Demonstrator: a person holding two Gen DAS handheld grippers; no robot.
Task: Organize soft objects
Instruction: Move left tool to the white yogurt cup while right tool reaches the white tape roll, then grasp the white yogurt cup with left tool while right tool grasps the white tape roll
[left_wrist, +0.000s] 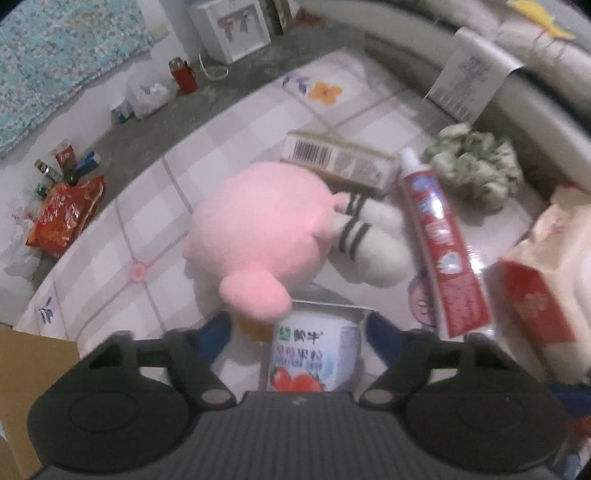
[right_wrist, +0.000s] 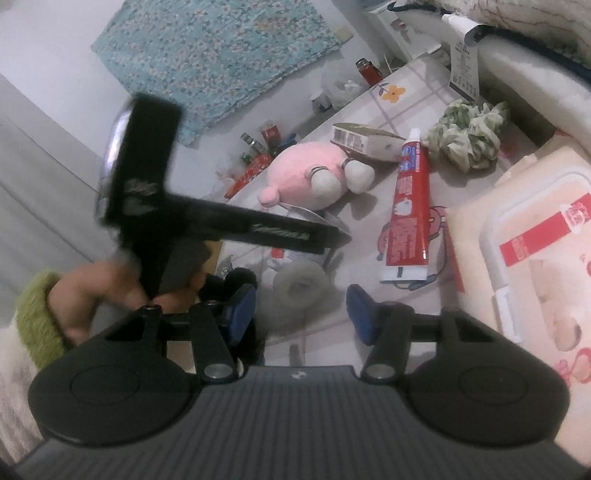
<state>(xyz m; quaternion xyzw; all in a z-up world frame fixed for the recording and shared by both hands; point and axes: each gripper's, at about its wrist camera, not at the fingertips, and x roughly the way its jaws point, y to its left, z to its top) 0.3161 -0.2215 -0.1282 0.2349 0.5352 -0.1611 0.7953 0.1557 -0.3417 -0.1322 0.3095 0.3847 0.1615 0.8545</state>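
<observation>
A pink plush toy (left_wrist: 255, 236) with white striped feet lies on the checked sheet (left_wrist: 155, 206); it also shows in the right wrist view (right_wrist: 303, 173). A green-and-white scrunchie (left_wrist: 476, 166) lies at the back right, and shows in the right wrist view (right_wrist: 469, 133). My left gripper (left_wrist: 297, 332) is open, its blue pads on either side of a strawberry yogurt cup (left_wrist: 310, 358), right behind the plush. My right gripper (right_wrist: 301, 310) is open and empty above the sheet. The left gripper's black body (right_wrist: 207, 221) crosses the right wrist view.
A red toothpaste tube (left_wrist: 439, 240), a barcoded carton (left_wrist: 340, 158) and a wet-wipes pack (right_wrist: 528, 251) lie on the sheet. A cardboard box (left_wrist: 33, 387) stands at the lower left. The floor to the left holds snack bags (left_wrist: 62, 214) and bottles.
</observation>
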